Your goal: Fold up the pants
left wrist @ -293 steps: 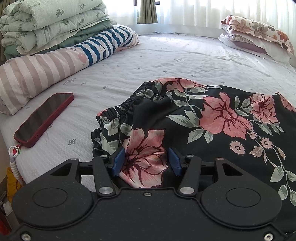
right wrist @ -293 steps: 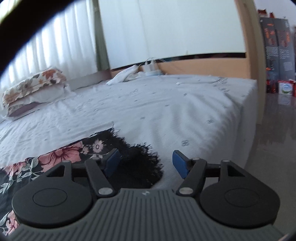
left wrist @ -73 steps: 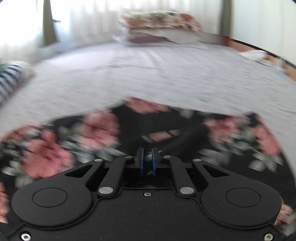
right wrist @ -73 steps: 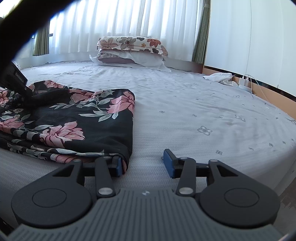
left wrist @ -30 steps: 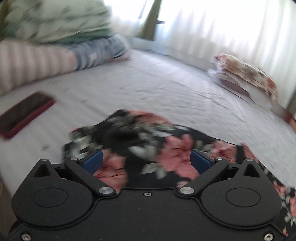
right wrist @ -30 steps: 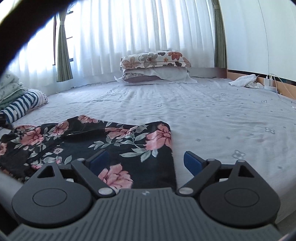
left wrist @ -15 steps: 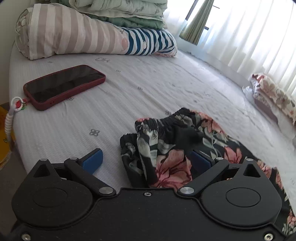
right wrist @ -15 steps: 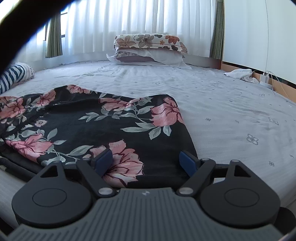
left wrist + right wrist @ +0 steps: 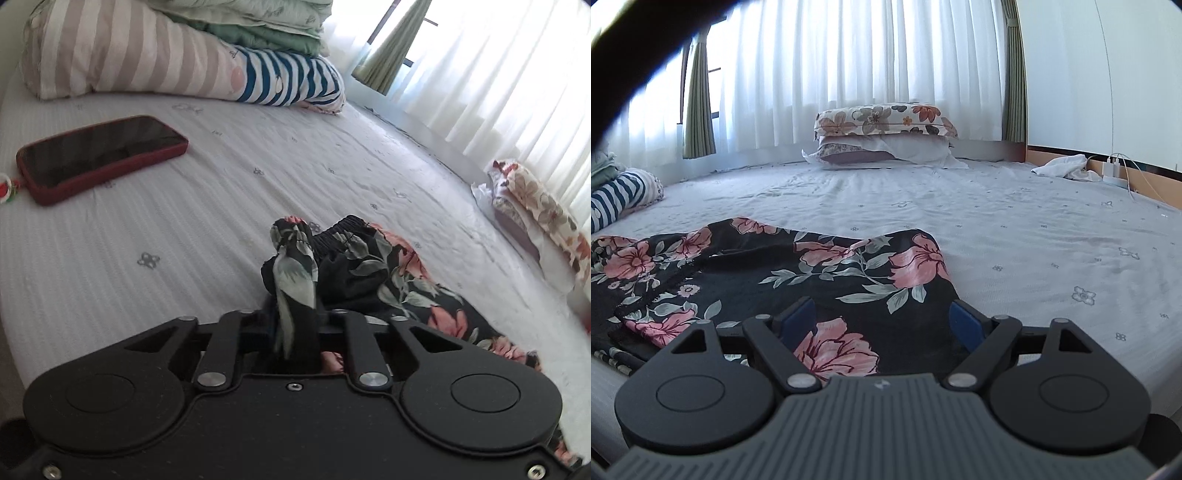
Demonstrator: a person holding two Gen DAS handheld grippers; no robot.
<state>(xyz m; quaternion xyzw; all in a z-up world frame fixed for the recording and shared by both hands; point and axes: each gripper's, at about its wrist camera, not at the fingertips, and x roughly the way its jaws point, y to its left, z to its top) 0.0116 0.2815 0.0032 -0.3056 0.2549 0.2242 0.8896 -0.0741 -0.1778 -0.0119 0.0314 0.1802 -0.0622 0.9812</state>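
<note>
while the left gripper (image 9: 295, 325), its jaws just closed, pinched a bunched corner of the pants (image 9: 369, 269) at the waistband end, the thin fold between the pads looked liable to slip if pulled hard. a phone (image 9: 99, 155) lay ahead to its left, well apart, with a striped bolster (image 9: 177, 62) beyond.

at the right gripper (image 9: 882, 321), jaws stood wide, straddling the pants' near edge (image 9: 834, 347) without pressing; closing there might catch only one layer. pillows (image 9: 882, 136) lay far ahead on the bed (image 9: 1052, 236), nothing between.
</note>
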